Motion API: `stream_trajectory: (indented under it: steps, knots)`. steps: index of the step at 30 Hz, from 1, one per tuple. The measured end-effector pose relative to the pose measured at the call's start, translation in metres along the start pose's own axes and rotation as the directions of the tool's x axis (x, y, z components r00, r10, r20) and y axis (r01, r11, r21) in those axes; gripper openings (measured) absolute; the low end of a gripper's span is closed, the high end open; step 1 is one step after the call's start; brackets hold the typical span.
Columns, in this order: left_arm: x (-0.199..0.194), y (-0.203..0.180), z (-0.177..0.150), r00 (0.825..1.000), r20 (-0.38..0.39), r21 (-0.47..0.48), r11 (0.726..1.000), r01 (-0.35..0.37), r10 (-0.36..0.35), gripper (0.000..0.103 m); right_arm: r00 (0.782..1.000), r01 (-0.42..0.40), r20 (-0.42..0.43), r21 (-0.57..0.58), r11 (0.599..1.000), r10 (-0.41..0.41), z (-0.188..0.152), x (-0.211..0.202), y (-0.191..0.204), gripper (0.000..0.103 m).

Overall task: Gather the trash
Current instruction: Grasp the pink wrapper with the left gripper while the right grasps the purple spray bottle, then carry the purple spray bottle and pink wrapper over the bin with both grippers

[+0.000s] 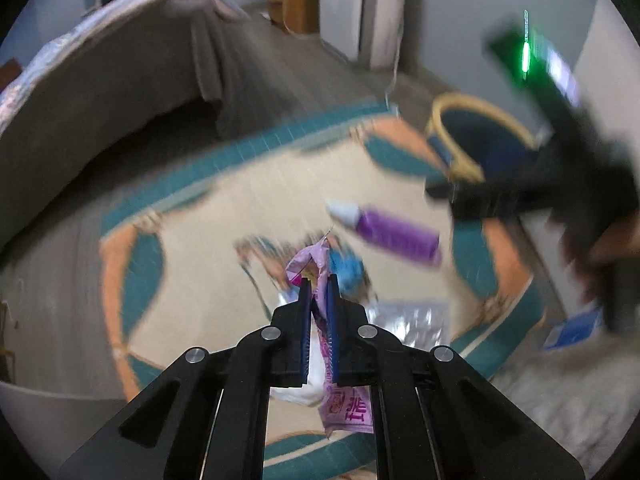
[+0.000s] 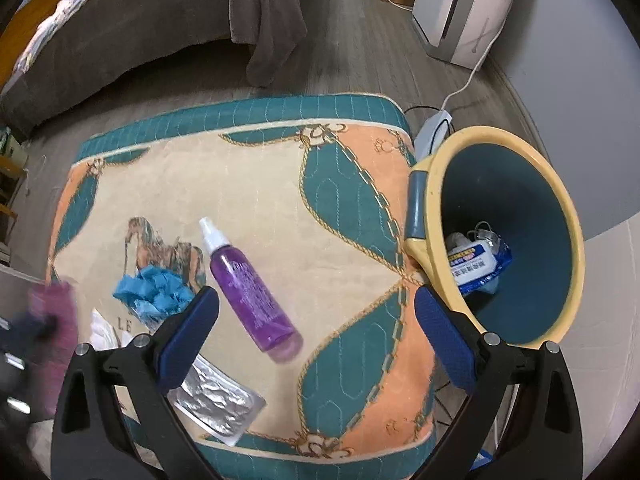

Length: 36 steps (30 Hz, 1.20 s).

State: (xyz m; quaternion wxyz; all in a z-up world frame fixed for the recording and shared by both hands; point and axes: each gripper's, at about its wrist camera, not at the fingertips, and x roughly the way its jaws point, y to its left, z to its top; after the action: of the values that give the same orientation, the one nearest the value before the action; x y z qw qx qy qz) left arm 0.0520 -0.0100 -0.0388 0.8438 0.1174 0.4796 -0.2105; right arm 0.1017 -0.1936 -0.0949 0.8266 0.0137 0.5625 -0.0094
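Trash bin [image 2: 560, 216] sits at the mat's [image 2: 260, 184] right edge, a blue wipes pack already inside. Purple spray bottle [image 2: 250, 284], foil packet [image 2: 218, 402] and blue crumple [image 2: 154, 292] lie on the mat. Right gripper [image 2: 316, 320] hangs wide open, empty. Left gripper [image 1: 318, 280] is clamped on a pink wrapper [image 1: 320, 312], so I'd carry it right over the rim before letting go. Wrapper print isn't legible; the mat shows "LE".

1. Home bedroom: bed [image 2: 132, 20] draped in a grey cover.
2. Grey wood-look floor [image 2: 352, 52] with a patterned quilted mat [image 2: 256, 184].
3. Waste bin [image 2: 516, 152] and white appliance [image 2: 464, 4] by the wall.
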Motion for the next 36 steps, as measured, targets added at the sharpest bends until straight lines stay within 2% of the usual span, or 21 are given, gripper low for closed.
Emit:
stream_trajectory:
  steps: [3,6,7,10,14,19,21,24,25,26,31,36]
  knots:
    - [-0.022,0.016,0.017,0.999,0.048,-0.023,1.0,-0.008,0.009,0.008,1.0,-0.017,0.004,-0.006,1.0,0.017,0.004,0.004,0.005,0.095]
    - [-0.021,0.028,0.022,0.997,0.065,-0.049,0.998,-0.028,0.032,0.008,1.0,-0.009,0.0,-0.07,0.998,0.009,0.004,0.01,0.017,0.093]
    - [-0.018,0.03,0.021,0.997,0.064,-0.062,0.998,-0.028,0.032,0.008,1.0,-0.014,-0.004,-0.088,0.996,0.014,0.004,0.013,0.021,0.09]
    - [0.001,0.044,0.021,1.0,0.03,-0.138,0.99,-0.002,0.007,0.008,1.0,-0.026,-0.017,-0.134,0.991,0.024,0.002,0.022,0.031,0.089]
    - [0.006,0.046,0.023,0.999,0.026,-0.123,0.992,-0.017,0.02,0.008,0.998,-0.041,-0.044,-0.154,0.987,0.034,0.002,0.039,0.038,0.08]
    - [0.006,0.049,0.023,0.999,0.033,-0.137,0.99,-0.006,0.01,0.008,0.995,-0.025,-0.098,-0.223,0.974,0.003,-0.005,0.064,0.056,0.071]
    - [0.006,0.05,0.023,0.999,0.032,-0.132,0.991,-0.017,0.021,0.008,0.993,-0.016,-0.116,-0.267,0.963,-0.016,-0.009,0.072,0.066,0.065]
    - [0.009,0.049,0.023,0.999,0.025,-0.112,0.993,-0.044,0.047,0.008,0.991,-0.031,-0.133,-0.3,0.953,-0.009,-0.012,0.078,0.076,0.05]
    - [0.009,0.049,0.024,0.998,0.025,-0.109,0.993,-0.048,0.051,0.008,0.991,-0.029,-0.134,-0.309,0.951,-0.013,-0.013,0.078,0.078,0.038]
    - [0.009,0.049,0.024,0.998,0.025,-0.108,0.993,-0.048,0.051,0.008,0.991,-0.028,-0.136,-0.314,0.949,-0.016,-0.013,0.078,0.08,0.033]
    - [0.006,0.047,0.027,0.998,0.034,-0.098,0.994,-0.05,0.054,0.008,0.994,-0.043,-0.113,-0.272,0.961,0.012,-0.008,0.064,0.078,0.032]
    - [0.004,0.043,0.031,0.998,0.041,-0.103,0.994,-0.049,0.053,0.008,0.996,-0.066,-0.069,-0.195,0.979,0.053,0.002,0.039,0.06,0.032]
